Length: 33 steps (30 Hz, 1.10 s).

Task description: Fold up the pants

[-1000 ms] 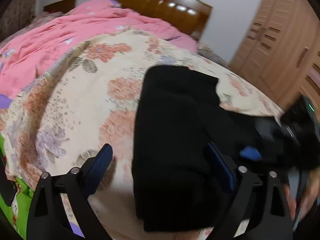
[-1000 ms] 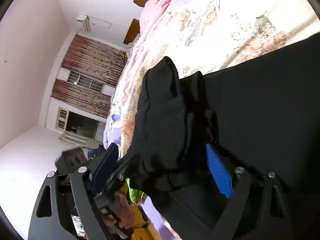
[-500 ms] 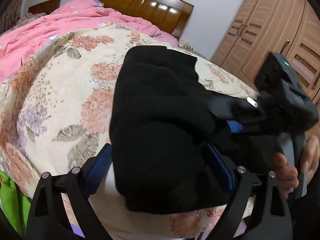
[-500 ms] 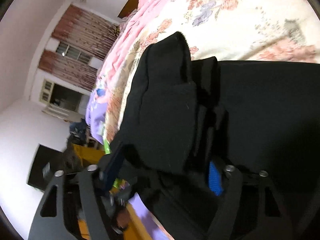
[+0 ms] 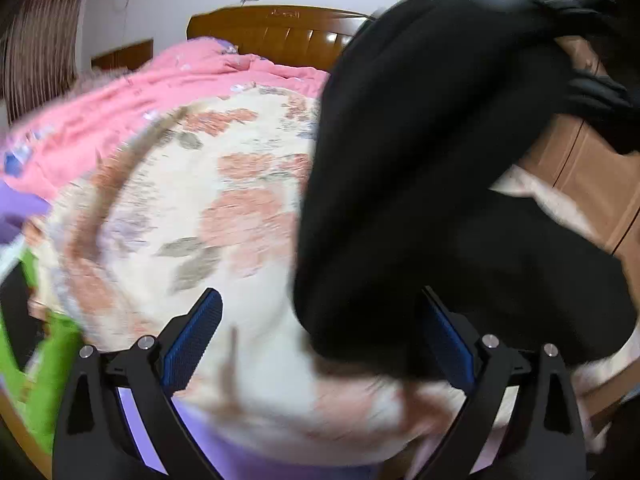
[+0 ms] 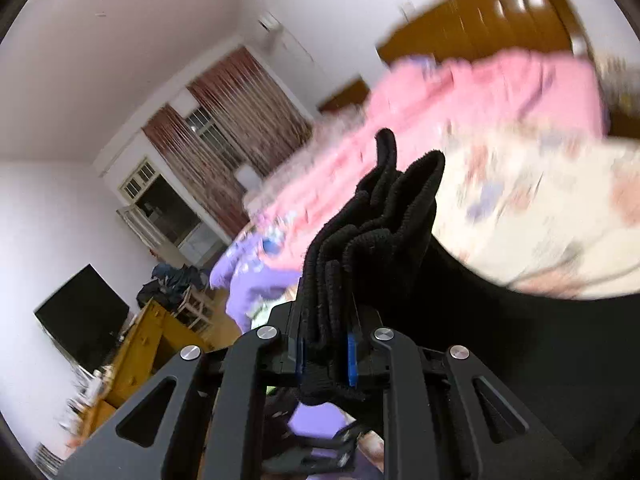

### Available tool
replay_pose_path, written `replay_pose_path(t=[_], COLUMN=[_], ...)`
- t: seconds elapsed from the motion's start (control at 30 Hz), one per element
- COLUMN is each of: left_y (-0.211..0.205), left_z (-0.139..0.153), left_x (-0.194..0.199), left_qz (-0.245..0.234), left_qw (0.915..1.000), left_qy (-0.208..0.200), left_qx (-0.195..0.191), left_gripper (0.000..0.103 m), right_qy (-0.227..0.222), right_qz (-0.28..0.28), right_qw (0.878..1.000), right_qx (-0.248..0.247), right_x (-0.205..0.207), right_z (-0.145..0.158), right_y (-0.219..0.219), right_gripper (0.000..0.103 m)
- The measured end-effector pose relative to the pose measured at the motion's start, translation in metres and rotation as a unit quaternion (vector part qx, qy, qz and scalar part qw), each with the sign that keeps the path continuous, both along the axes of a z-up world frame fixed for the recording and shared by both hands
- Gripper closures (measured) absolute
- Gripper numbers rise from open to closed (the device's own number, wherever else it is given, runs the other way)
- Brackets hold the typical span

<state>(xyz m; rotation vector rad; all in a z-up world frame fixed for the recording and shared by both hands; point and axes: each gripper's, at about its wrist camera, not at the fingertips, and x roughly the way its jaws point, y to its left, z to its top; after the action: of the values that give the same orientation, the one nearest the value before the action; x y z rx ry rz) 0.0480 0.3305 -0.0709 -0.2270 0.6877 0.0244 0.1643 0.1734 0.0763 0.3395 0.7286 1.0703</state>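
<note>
Blurred floral quilt [image 5: 240, 208], black pants [image 5: 420, 200] hiding wardrobe, right gripper [image 6: 325, 354] clamped on them

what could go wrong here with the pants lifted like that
The right gripper, whose jaws have just closed, pinches only a bunched edge of the black pants; that edge might slip out. The left gripper is open and holds nothing, so the hanging pants could unfold or drag across the floral bedspread.

a bed with a wooden headboard [image 5: 280, 36] carries everything — a cream floral quilt [image 5: 224, 216] spread over it. a pink blanket [image 5: 132, 100] lies bunched toward the headboard, and black pants [image 5: 500, 280] rest partly on the quilt — the rest raised.
</note>
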Motion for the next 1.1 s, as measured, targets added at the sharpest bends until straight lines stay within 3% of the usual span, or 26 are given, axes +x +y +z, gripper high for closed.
replay_pose_path(t=[0.1,0.17,0.23,0.33,0.4,0.53,0.63,0.73,0.87,0.97,1.1], left_y=[-0.021,-0.04,-0.056,-0.07,-0.08,-0.087,-0.092,-0.105,-0.118,-0.103,-0.092], left_z=[0.009,0.009,0.002,-0.017,-0.026,-0.024,-0.017,-0.007,-0.02,-0.025,-0.014], left_x=[0.013,0.022,0.029,0.039,0.04,0.035,0.032,0.022,0.031,0.034,0.027], left_qz=[-0.004,-0.002,-0.004,0.006,0.006,0.014,0.019,-0.002,-0.012,-0.001,0.037], left_qw=[0.9998,0.9994,0.9986,0.9968,0.9956,0.993,0.99,0.9904,0.986,0.993,0.9919], left_qy=[-0.018,-0.01,0.004,0.039,0.059,0.057,0.053,0.033,0.05,0.057,0.029], left_qx=[0.007,0.032,0.053,0.069,0.073,0.103,0.129,0.134,0.159,0.103,0.118], left_gripper=[0.006,0.006,0.006,0.006,0.006,0.006,0.006,0.006,0.003,0.002,0.009], right_qy=[-0.046,-0.039,0.012,0.114,0.16,0.108,0.079,0.053,0.118,0.113,0.093], right_qz=[-0.042,-0.076,-0.116,-0.171,-0.182,-0.178,-0.194,-0.215,-0.222,-0.219,-0.208], right_qw=[0.998,0.996,0.992,0.974,0.97,0.977,0.978,0.975,0.967,0.969,0.974], right_qx=[0.001,-0.018,-0.048,-0.097,-0.037,-0.046,-0.016,-0.015,-0.037,-0.024,-0.005], right_x=[-0.019,-0.02,-0.009,0.008,0.007,-0.003,-0.013,-0.03,-0.016,-0.015,-0.018], right_z=[0.015,-0.004,-0.046,-0.14,-0.179,-0.159,-0.144,-0.139,-0.189,-0.178,-0.156], right_y=[-0.068,-0.104,-0.137,-0.189,-0.207,-0.197,-0.217,-0.24,-0.247,-0.239,-0.244], right_gripper=[0.085,0.085,0.085,0.085,0.085,0.085,0.085,0.085,0.085,0.085,0.085])
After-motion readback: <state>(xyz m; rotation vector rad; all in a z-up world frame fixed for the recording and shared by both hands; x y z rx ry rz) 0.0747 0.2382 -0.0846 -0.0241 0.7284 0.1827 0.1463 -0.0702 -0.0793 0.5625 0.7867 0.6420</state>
